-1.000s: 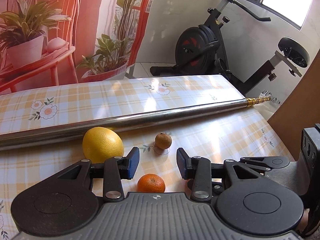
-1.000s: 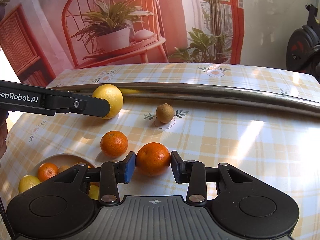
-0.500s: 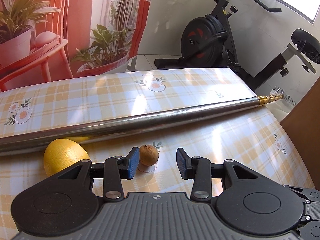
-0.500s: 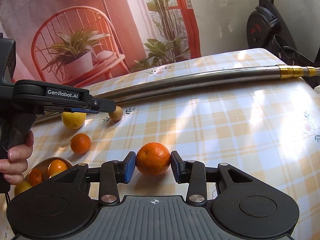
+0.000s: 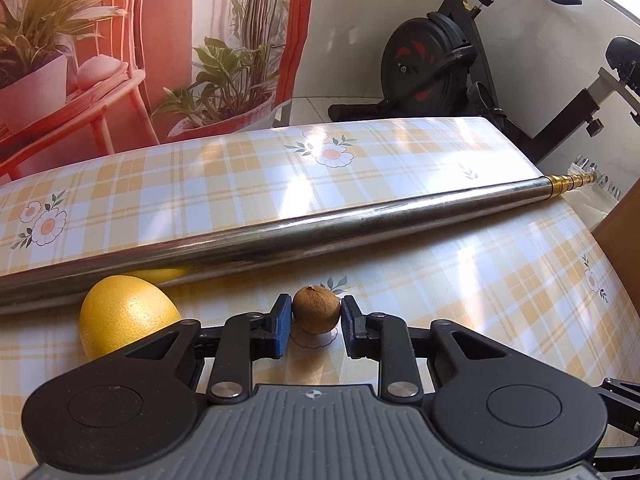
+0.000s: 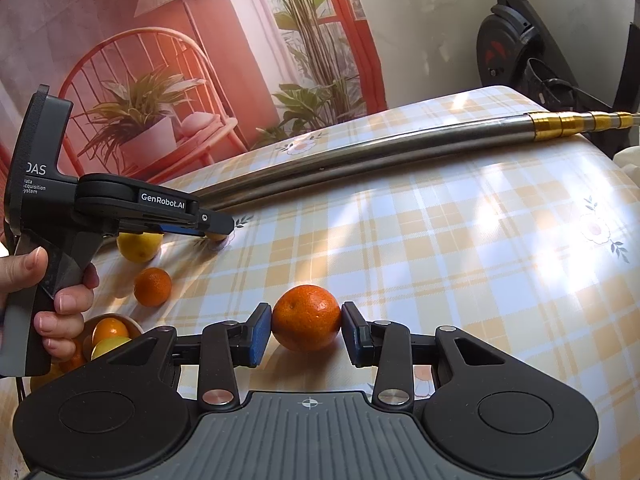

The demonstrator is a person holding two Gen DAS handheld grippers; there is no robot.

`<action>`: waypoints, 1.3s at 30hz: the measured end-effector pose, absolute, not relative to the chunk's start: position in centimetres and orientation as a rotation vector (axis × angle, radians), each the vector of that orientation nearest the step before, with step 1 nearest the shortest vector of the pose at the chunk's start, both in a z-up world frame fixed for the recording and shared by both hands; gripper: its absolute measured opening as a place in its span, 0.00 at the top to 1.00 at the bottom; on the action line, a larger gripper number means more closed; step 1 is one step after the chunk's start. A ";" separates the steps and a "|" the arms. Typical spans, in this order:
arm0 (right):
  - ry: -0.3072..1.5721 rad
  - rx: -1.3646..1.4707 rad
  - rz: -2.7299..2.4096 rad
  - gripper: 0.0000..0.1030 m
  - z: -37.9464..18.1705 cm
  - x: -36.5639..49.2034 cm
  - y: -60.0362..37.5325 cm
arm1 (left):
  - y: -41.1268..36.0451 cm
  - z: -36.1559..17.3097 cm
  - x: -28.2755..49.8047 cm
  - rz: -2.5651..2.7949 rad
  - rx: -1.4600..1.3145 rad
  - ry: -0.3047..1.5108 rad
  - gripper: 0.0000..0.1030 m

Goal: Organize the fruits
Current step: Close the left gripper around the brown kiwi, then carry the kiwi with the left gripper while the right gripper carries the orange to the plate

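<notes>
My left gripper (image 5: 315, 309) is closing its jaws, and the blue pads press on both sides of a small brown fruit (image 5: 316, 315) that rests on the tablecloth. A large yellow citrus (image 5: 124, 316) lies just left of it. My right gripper (image 6: 307, 322) is shut on an orange (image 6: 307, 317) low over the cloth. In the right wrist view the left gripper (image 6: 218, 232) shows at the left, held by a hand (image 6: 60, 304). Near it lie the yellow citrus (image 6: 138, 246) and a small mandarin (image 6: 153, 287).
A long steel pole (image 5: 320, 232) with a brass tip lies across the checked table (image 5: 480, 280), right behind the fruit. A bowl (image 6: 135, 323) holding several citrus fruits sits at the near left. An exercise bike (image 5: 432, 68) stands beyond the table's far edge.
The left gripper moved forward and down past the mandarin to the brown fruit and closed on it. The right gripper swung sideways and rolled, keeping its hold on the orange.
</notes>
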State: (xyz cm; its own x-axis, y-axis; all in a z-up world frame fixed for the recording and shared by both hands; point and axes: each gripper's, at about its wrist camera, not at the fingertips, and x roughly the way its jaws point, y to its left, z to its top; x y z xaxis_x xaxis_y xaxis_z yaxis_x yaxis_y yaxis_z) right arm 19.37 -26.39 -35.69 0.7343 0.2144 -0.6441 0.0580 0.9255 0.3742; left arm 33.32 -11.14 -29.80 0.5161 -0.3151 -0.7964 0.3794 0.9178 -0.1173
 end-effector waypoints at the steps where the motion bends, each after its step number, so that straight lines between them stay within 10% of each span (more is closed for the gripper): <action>1: 0.747 0.390 0.089 0.66 -35.7 19.3 -26.4 | -11.2 -29.8 33.2 -0.414 0.086 0.935 0.73; 39: 0.694 0.344 0.241 0.66 -31.1 15.6 -18.6 | -0.6 -26.0 17.4 -0.461 0.035 0.882 0.73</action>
State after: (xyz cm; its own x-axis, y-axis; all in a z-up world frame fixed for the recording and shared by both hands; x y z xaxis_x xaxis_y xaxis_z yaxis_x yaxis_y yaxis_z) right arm 15.60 -18.56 -31.12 0.7444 0.3284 -0.5814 -0.1024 0.9166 0.3866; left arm 17.43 -0.57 -26.04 0.5446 -0.3741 -0.7506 0.4023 0.9019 -0.1575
